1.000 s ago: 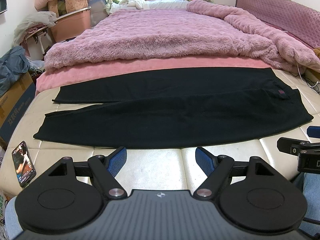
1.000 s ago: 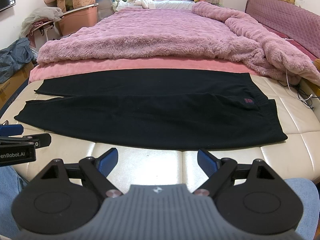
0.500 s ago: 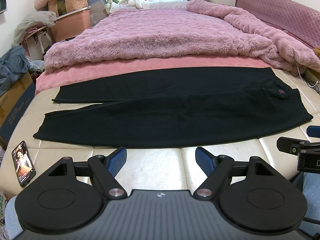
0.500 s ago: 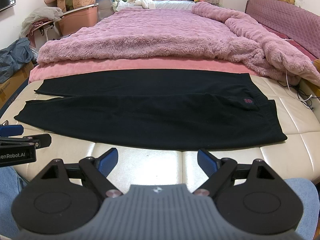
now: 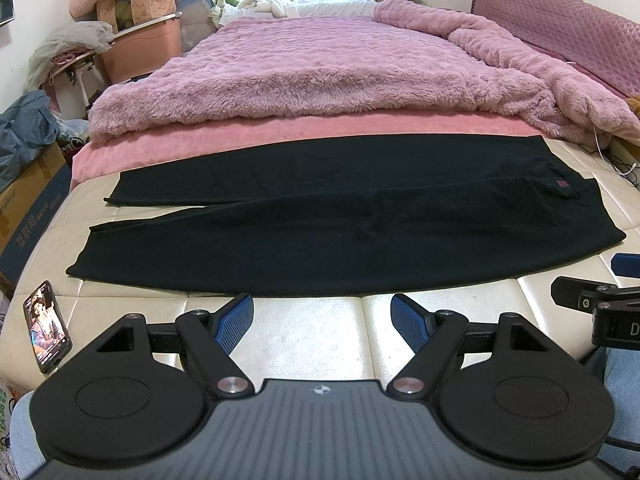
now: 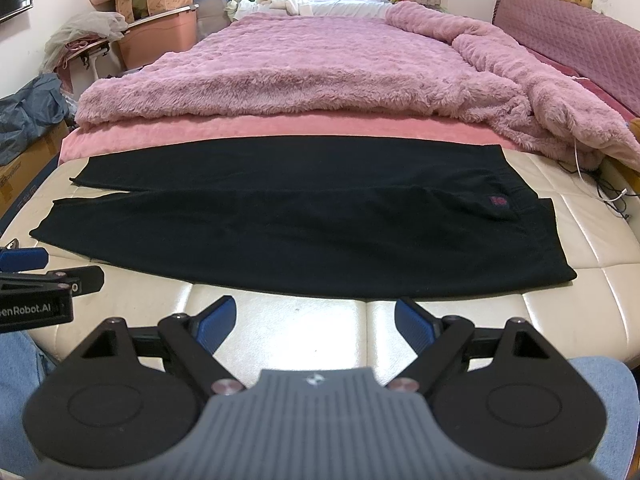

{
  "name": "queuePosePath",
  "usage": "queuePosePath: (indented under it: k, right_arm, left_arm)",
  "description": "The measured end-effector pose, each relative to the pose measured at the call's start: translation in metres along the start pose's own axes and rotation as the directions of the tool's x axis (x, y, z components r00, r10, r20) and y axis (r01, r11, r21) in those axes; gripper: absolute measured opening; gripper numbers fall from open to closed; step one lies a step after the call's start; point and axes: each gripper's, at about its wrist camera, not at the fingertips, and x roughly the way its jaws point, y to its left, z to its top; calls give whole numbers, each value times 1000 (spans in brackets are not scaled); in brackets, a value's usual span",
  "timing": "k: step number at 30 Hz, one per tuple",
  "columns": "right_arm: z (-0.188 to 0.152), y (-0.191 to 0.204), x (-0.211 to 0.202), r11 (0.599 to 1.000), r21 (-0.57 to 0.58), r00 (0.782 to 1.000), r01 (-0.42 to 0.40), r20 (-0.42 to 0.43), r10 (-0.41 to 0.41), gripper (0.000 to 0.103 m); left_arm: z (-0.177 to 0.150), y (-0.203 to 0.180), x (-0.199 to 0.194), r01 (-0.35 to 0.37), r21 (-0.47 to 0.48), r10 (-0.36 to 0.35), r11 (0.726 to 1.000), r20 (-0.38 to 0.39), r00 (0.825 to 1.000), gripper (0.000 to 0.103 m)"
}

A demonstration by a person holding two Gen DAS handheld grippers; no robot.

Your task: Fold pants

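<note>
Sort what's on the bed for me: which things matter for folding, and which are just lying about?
For the job:
black pants, spread flat
left gripper, open, empty
right gripper, open, empty

Lying about:
phone, at the mattress edge
pink fuzzy blanket
white cable

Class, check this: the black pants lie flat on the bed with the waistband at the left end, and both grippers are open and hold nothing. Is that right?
One thing is wrong: the waistband of the pants is at the right end, and the leg ends are at the left, as the right wrist view shows. The rest stands: the pants lie flat on the bed, and the left gripper and right gripper are open and hold nothing.
</note>
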Motion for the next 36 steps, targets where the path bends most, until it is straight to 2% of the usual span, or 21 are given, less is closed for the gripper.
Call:
queuePosePath:
  k: [15, 23, 26, 30, 32, 36]
  right_arm:
    - [0, 0, 1, 1000, 0, 1000, 1, -2, -1, 83]
    - [0, -2, 1, 1000, 3, 1000, 1, -4, -1, 83]
    - [1, -6, 2, 1000, 4, 1000, 0, 0, 0, 83]
    - [5, -23, 1, 1000, -10, 999, -24, 40, 25, 83]
    - [8, -33, 2, 999, -36, 997, -36, 65, 39, 83]
    - [17, -66, 12, 992, -123, 995, -24, 95, 36, 82]
  left_arm:
    - [0, 0, 0, 2, 0, -2, 1000, -2, 1000, 91]
    - [-6, 14, 8, 11, -1, -11, 1000, 2, 1000, 90]
    - [1, 8, 2, 22, 2, -22, 1000, 22, 1000, 84]
    - [7, 25, 10, 76, 13, -76, 997, 38, 996, 76]
    - [15, 32, 16, 99, 49, -100, 994, 29, 995, 69]
    - [22, 47, 31, 117, 158, -123, 981, 28, 992, 46]
